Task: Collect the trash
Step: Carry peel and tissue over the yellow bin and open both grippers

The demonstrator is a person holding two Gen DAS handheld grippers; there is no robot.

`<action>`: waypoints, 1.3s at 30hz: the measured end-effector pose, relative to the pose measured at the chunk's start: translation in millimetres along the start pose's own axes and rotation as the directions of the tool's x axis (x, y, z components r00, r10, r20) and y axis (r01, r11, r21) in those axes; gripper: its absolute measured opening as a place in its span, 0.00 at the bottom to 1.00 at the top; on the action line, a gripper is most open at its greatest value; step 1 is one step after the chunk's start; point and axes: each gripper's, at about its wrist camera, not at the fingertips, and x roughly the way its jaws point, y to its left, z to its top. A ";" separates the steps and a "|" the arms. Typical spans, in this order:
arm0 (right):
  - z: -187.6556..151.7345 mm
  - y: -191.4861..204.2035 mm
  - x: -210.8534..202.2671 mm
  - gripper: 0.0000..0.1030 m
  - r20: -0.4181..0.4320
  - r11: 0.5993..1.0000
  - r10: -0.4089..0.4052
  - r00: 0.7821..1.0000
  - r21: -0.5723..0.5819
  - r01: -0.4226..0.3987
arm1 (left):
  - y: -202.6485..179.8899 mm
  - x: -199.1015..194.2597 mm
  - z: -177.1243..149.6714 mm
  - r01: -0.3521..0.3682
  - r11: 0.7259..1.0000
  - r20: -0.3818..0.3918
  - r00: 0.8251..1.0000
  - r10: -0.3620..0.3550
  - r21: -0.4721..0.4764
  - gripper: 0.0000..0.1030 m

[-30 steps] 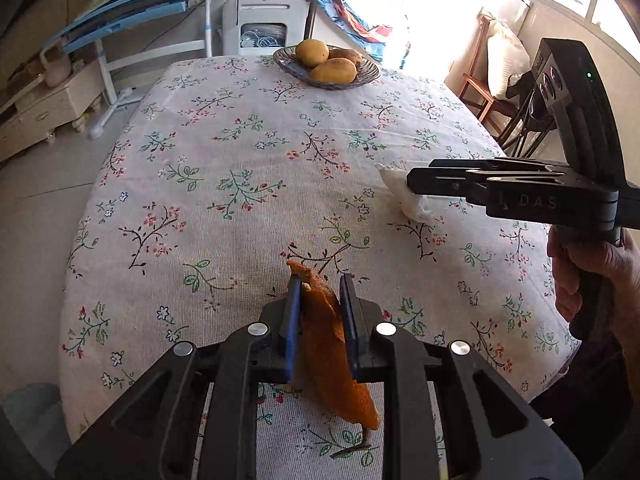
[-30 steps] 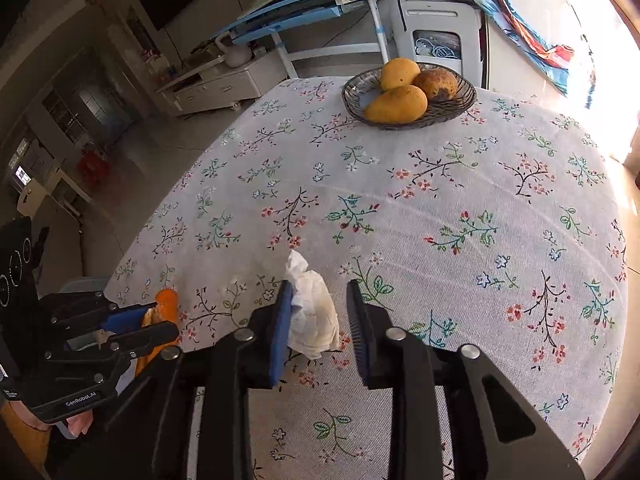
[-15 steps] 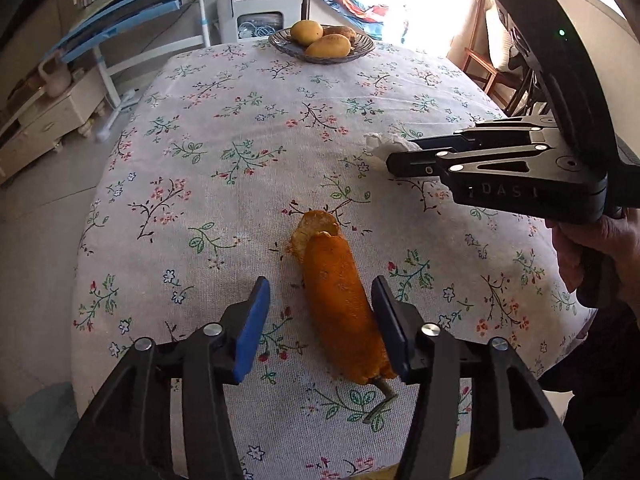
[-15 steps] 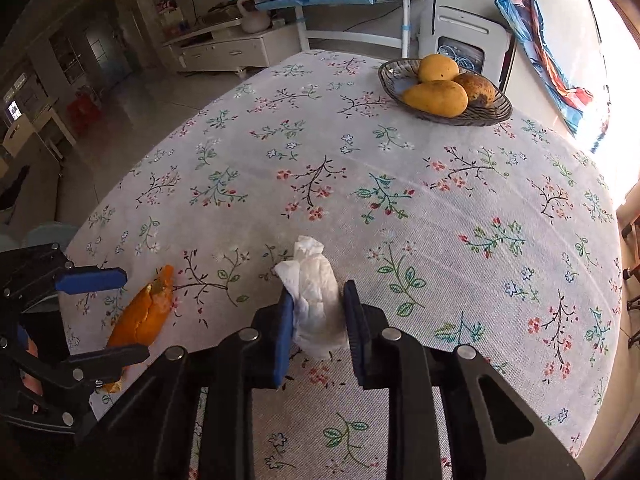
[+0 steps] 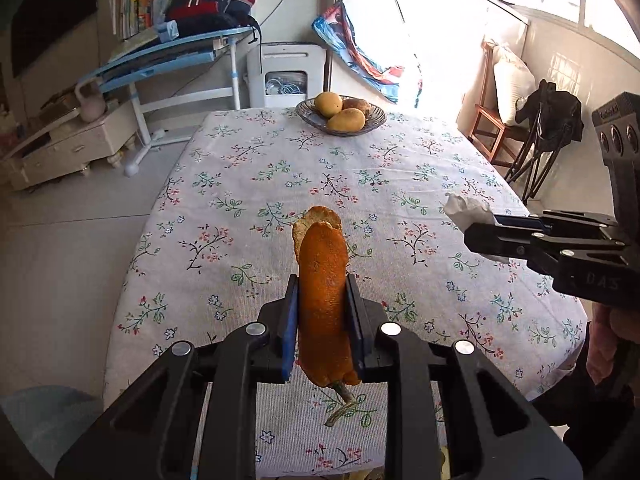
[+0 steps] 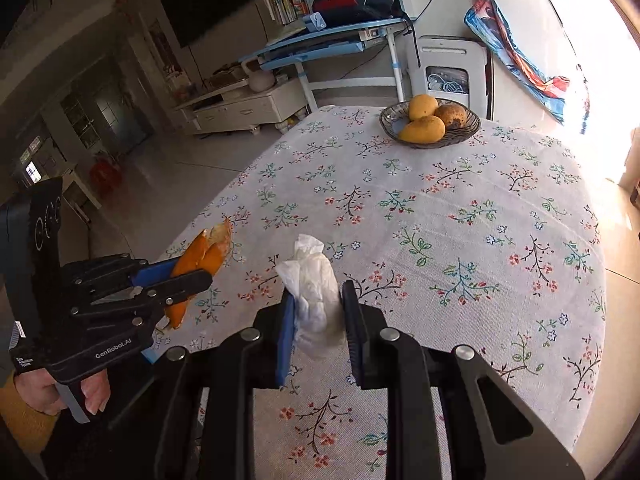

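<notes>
Orange peel, leathery yet light and bendable, stands pinched at mid-length in the left gripper, clear of the floral tablecloth; its long axis runs away from the camera, stem end nearest. To its right, the right gripper is closed on a soft crumpled tissue that squashes easily, apparently also lifted. Farther off sits the fruit bowl.

Long orange fruit peel: sides hidden by blue-padded fingers of left gripper. Crumpled white tissue: lower part hidden btw right gripper fingers. Near edge of floral-cloth desk blocked by gripper bodies. Person's right hand cut off at right edge. Book spines on far shelf too small to read.
</notes>
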 end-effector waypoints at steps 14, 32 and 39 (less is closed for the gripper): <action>-47.5 20.1 -47.6 0.23 0.123 0.998 0.010 0.992 0.066 -0.019 | -15.9 -43.0 -35.7 -0.009 1.000 0.066 0.998 0.009 -0.005 0.20; -109.9 40.9 -65.6 0.23 0.071 0.994 0.046 0.996 0.093 -0.053 | -30.2 -77.7 -86.4 0.003 1.000 0.072 0.997 -0.001 -0.029 0.20; -135.4 56.4 -66.1 0.24 0.014 0.994 0.062 0.998 0.086 -0.063 | -39.8 -89.9 -105.3 0.005 1.000 0.066 0.998 -0.004 -0.018 0.20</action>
